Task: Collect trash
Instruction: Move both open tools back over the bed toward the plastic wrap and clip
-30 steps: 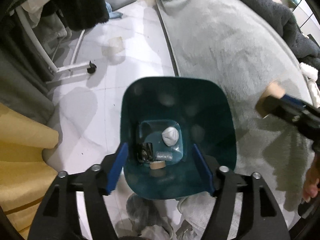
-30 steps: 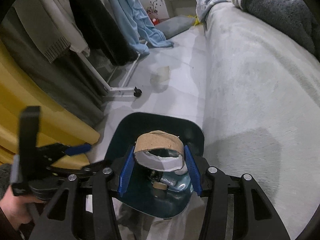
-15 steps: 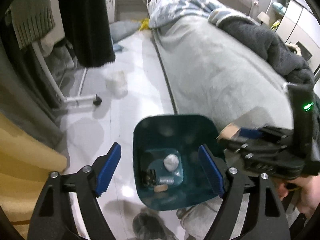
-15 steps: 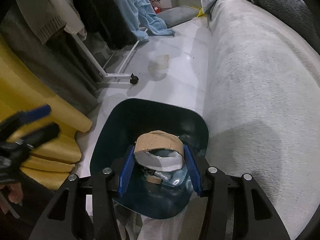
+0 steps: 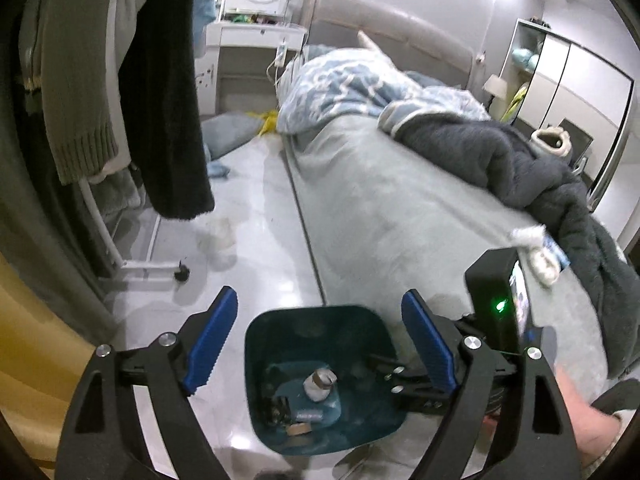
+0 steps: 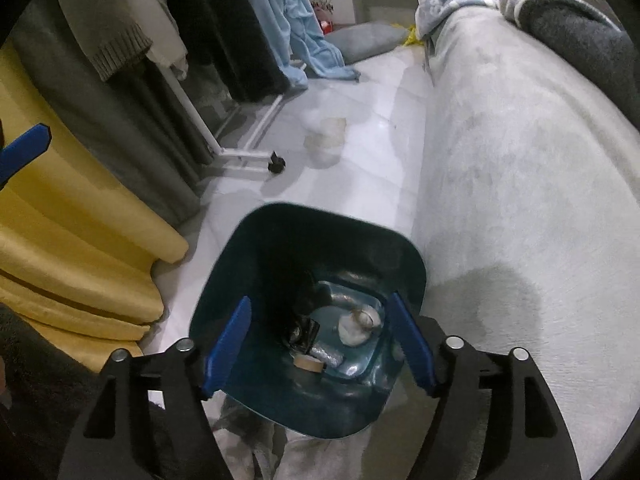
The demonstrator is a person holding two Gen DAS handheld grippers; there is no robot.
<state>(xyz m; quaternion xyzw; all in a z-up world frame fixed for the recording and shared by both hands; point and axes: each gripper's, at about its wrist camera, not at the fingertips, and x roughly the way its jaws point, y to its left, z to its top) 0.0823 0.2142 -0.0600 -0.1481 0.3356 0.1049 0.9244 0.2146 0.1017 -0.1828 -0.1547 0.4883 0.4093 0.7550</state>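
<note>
With both tools spread wide and empty: left gripper [image 5: 320,342] above and apart from teal bin [image 6: 224,300]; right gripper [image 6: 318,344] over bin mouth. Tape roll [image 6: 366,318] inside bin, on bottom. Bed [image 6: 520,160] beside; clothes rack [image 5: 148,268] near, plastic cup [image 6: 326,142] beyond.

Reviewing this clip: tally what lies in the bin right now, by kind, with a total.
In the teal bin, seen from the right wrist:
Cardboard tape roll: 1
White crumpled wad: 1
Black crumpled wrapper: 1
Silver foil piece: 1
Small tan cardboard ring: 1
Total: 5
</note>
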